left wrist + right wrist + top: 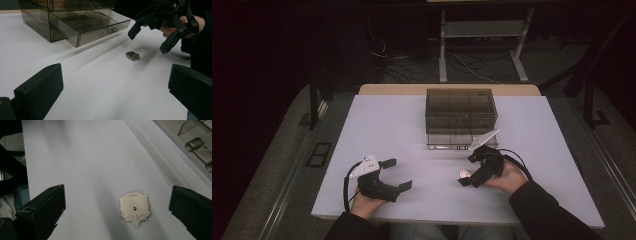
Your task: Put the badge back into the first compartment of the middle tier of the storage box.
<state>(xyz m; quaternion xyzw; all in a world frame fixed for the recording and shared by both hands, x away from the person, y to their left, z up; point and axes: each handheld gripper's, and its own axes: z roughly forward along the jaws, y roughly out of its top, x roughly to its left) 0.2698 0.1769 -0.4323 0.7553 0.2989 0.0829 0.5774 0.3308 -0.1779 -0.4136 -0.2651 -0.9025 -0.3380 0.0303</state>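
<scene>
A small metal badge (135,209) lies back-side up on the white table (387,125), its pin stud showing. My right gripper (116,215) hovers over it, open, with one jaw on each side and neither touching the badge (463,173). From the left gripper view, the right gripper (149,40) hangs just above the badge (133,56). My left gripper (398,174) rests open near the table's front left with nothing between its jaws. A smoky transparent drawer box (461,111) stands at the back centre, its bottom drawer (100,25) pulled out.
The open drawer's metal handle (197,145) is close to the right gripper's far side. Floor cables (412,62) and a desk frame (482,45) lie beyond the table. Bare table surface spreads left of the box.
</scene>
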